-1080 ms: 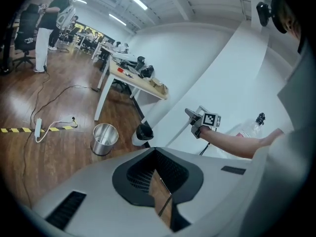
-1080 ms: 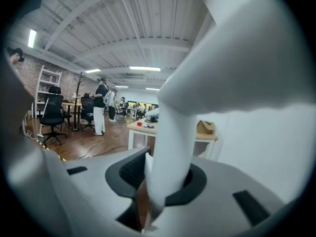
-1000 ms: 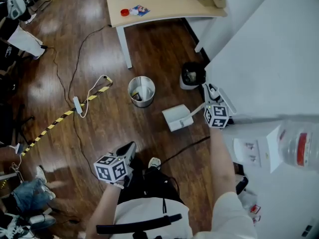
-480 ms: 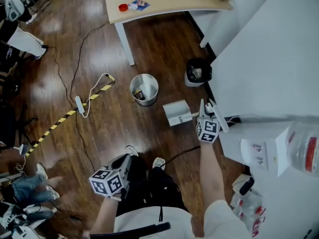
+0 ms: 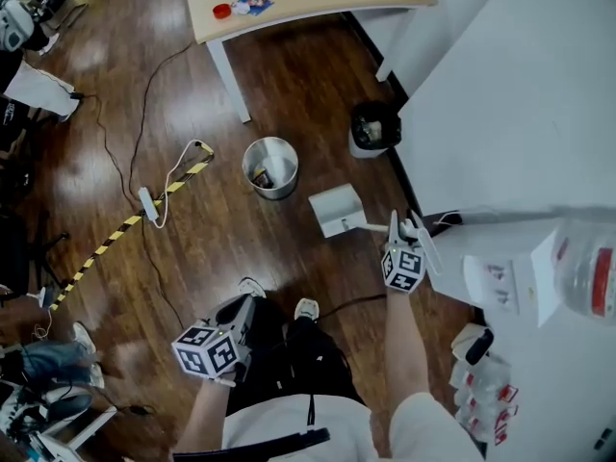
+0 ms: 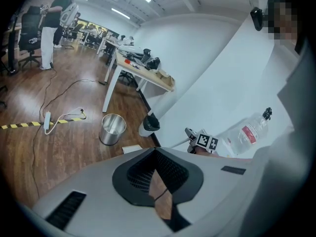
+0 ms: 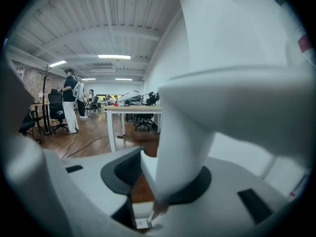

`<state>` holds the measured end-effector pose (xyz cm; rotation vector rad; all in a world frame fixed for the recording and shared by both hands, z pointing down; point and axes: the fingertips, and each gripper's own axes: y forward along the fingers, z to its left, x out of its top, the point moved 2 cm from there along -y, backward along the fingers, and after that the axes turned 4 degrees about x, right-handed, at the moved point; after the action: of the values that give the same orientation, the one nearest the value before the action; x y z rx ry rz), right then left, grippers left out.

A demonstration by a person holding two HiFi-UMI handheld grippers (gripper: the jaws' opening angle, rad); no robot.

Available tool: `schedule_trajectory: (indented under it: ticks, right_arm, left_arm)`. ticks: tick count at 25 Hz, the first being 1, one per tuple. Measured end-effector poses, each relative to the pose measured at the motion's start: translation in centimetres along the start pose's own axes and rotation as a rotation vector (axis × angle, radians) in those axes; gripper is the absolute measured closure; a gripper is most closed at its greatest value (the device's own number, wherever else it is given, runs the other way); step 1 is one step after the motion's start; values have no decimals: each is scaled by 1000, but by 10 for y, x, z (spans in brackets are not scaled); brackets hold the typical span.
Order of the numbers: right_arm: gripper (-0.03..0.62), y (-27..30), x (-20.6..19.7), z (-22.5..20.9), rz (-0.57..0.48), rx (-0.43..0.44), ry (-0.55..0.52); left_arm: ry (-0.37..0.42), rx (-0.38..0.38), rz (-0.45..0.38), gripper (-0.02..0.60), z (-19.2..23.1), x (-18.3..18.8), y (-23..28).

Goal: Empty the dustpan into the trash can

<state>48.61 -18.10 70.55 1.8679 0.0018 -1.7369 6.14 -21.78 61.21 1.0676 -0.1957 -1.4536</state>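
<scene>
Head view: a white dustpan (image 5: 335, 209) is seen low over the wooden floor (image 5: 289, 85), just beside the steel trash can (image 5: 273, 192), on the side nearer the person and apart from it. Whether it rests on the boards cannot be told. Some litter (image 5: 262, 176) is seen inside the can. The dustpan's handle (image 5: 373, 227) is stretched back to the right gripper (image 5: 404, 231) and is met there at the fingertips. In the right gripper view the handle is shown between the jaws, which are opening. It is laid against one side, while a strip of floor is seen between it and the other pad (image 7: 123, 174), so it is read as released rather than clamped. The left gripper (image 5: 243, 308) is held above the person's dark trousers (image 5: 289, 354), well apart from dustpan and can. In the left gripper view its jaws are shown closed together at the tips, with nothing gripped between them. A second bin (image 5: 363, 149) with a dark liner is stood further off, by the white wall. A table (image 5: 289, 3) is placed beyond the can, and a power strip (image 5: 146, 200) and striped tape (image 5: 115, 231) are laid on the floor to its left.
</scene>
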Motion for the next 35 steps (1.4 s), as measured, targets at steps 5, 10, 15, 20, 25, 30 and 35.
schedule_trajectory:
  ticks: [5,10,15,20,25,30,35]
  right_arm:
    - [373,-20,-26,-10,38,-29,41]
    - [292,-31,-42,-9,77,-6,51]
    - [196,-33,-63,-8,124,-9,116]
    - [154,-40,-74,-2,137,-2,187]
    - [137,-50,-75,-1,139,25,189]
    - [132,-69,-73,11,157,75,146]
    - [132,-98,-80,21,177,78,170]
  left_arm:
    - [10,-2,13,594,-1,-3,2]
    - [17,-12,24,594,-8,-7,5]
    - [20,-20,29,594,-13,-10,7]
    - [9,-4,2,594,-11,-8,7]
    - [2,13,-38,594,-14,-11,-8]
    - [-28,25,-73,594,-20,-27,-26]
    - [-38,39,-107,594,-20,-37,-53]
